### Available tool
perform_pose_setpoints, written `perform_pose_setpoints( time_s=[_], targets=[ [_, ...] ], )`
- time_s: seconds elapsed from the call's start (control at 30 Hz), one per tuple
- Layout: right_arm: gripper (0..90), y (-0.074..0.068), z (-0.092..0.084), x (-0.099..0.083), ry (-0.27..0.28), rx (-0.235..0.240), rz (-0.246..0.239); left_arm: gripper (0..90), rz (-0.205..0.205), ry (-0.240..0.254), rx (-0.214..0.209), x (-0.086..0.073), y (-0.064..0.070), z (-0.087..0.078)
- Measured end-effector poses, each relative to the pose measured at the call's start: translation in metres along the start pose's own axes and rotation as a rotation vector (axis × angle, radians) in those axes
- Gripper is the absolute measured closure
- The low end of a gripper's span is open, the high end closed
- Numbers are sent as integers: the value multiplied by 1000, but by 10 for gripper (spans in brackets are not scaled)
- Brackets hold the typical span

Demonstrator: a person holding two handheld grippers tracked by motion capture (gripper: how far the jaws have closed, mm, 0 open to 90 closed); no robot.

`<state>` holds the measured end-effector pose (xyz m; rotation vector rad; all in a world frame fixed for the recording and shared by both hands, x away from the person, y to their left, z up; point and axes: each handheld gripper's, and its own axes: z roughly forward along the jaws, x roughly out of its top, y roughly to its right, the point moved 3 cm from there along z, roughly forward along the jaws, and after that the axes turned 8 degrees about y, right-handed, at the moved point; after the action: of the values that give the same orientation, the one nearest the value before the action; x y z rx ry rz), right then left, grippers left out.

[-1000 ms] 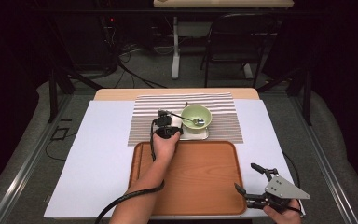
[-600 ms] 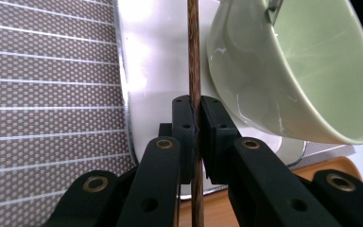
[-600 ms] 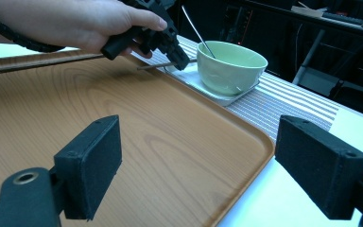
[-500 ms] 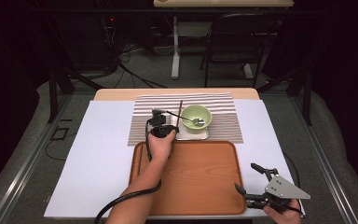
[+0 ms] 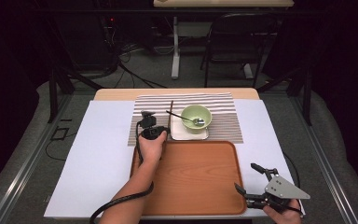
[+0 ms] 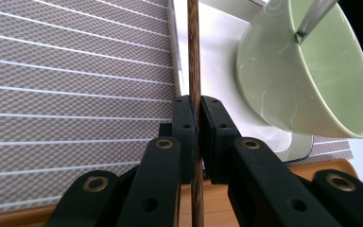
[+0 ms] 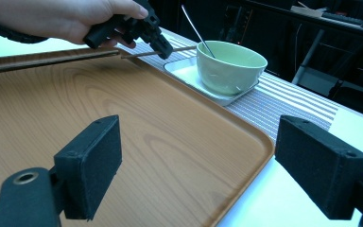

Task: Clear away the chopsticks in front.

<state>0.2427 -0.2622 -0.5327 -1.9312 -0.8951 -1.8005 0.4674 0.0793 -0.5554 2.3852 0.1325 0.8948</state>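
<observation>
My left gripper (image 6: 196, 118) had its jaws clamped on the chopstick (image 6: 194, 56), just left of the green bowl (image 5: 196, 118). It could, I thought, pivot and clip the bowl. My right gripper (image 7: 212, 165) hung open beyond the tray (image 5: 200, 186).

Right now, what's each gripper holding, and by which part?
The left gripper is shut on the brown chopstick, clamped partway along its shaft. The right gripper is open, holding nothing.

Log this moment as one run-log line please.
left claw: shut on chopstick | right claw: open over tray | bowl: holds spoon
</observation>
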Motion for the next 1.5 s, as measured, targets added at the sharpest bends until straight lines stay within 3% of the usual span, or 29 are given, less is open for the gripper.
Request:
perform_pose_setpoints(
  time_s=[0.5,0.83,1.17,1.27,1.5],
  targets=[
    [153,0,0,0,-1,0,0,848,-4,26,22,1,-9,-17],
    [153,0,0,0,-1,-1,0,848,22,47,16,-3,-9,-40],
    [153,-1,1,0,-4,1,-5,848,34,74,27,-23,-20,-70],
    [153,-1,1,0,-3,1,-5,848,19,75,37,-31,-24,-79],
    [153,-1,1,0,-2,1,-3,848,41,89,72,-52,-32,-100]
  ],
)
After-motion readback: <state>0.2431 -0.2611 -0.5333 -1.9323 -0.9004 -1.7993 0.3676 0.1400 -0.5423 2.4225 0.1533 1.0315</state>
